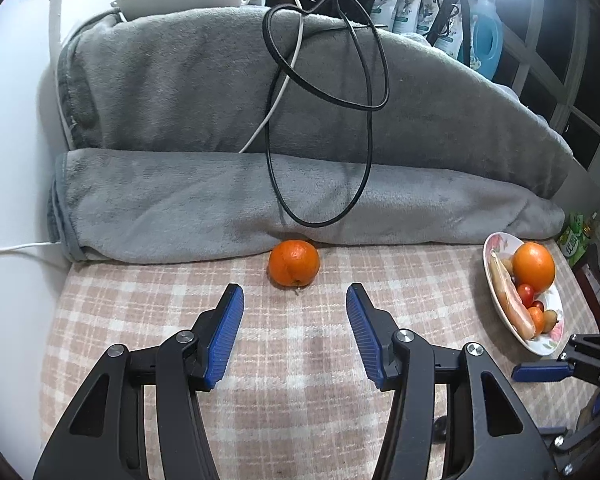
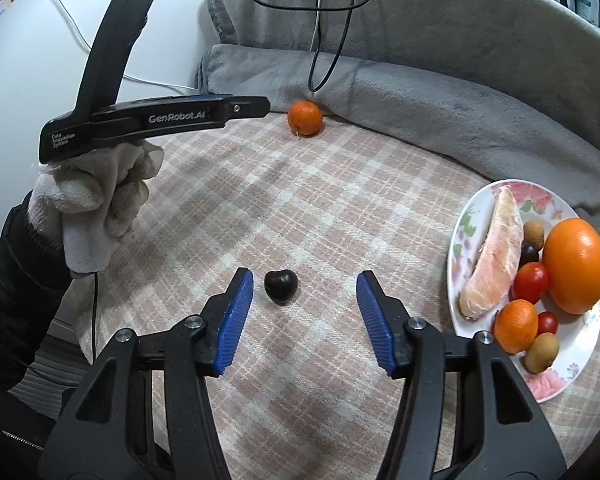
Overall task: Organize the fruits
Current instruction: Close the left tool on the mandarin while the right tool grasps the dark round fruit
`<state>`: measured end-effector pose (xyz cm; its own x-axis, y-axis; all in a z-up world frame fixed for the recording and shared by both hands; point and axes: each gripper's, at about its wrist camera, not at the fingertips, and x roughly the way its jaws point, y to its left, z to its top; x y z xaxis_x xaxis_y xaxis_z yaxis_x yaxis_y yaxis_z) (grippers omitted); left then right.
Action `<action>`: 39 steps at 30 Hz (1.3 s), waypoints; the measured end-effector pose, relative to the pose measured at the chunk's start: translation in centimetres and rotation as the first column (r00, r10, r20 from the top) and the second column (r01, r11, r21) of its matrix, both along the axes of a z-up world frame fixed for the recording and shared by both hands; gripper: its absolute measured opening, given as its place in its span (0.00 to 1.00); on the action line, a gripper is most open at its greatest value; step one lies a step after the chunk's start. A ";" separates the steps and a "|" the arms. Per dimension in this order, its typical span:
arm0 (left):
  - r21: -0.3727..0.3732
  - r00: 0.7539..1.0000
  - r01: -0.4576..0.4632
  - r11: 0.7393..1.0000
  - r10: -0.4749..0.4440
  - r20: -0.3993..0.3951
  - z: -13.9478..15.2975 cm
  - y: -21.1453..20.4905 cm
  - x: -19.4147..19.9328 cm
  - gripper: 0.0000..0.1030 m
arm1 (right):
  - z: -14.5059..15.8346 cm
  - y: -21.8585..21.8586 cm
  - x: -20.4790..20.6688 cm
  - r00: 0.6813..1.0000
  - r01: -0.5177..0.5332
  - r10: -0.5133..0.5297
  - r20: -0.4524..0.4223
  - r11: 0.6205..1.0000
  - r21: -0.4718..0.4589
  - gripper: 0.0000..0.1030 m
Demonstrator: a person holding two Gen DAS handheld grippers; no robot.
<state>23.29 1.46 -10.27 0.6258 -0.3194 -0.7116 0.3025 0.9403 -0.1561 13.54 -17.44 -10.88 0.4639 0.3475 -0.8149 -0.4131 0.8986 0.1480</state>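
- Your right tool (image 2: 305, 312) is spread wide with nothing in it, hovering low over the plaid worktop (image 2: 300, 208).
- Just ahead of its blue pads sits a dark cherry (image 2: 281, 286), nearer the left pad, touching neither one.
- Off to your right, the floral plate (image 2: 466, 220) is loaded: a peeled pomelo wedge (image 2: 494, 254), a big orange (image 2: 575, 264), a small tangerine (image 2: 515, 325), red cherry tomatoes (image 2: 530, 282) and a couple of small brown fruits.
- Your left tool (image 1: 295, 330) is open too and carrying nothing, blue pads well apart above the cloth.
- Dead ahead of it, between the two pads' lines, a lone mandarin (image 1: 294, 263) rests on the plaid, right at the foot of the grey blanket (image 1: 180, 200).
- Your gloved left hand (image 2: 96, 200) shows in the right wrist view, wrapped around its handle.
- Further back, a black cable (image 1: 368, 128) loops down over the blanket, with a white cable beside it.
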 end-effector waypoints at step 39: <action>-0.015 0.993 0.025 1.000 -0.027 -0.114 -4.0 -2.6 6.6 0.51 | -3.7 3.5 1.3 0.996 -0.068 0.066 -0.058 0.998 -0.019 0.42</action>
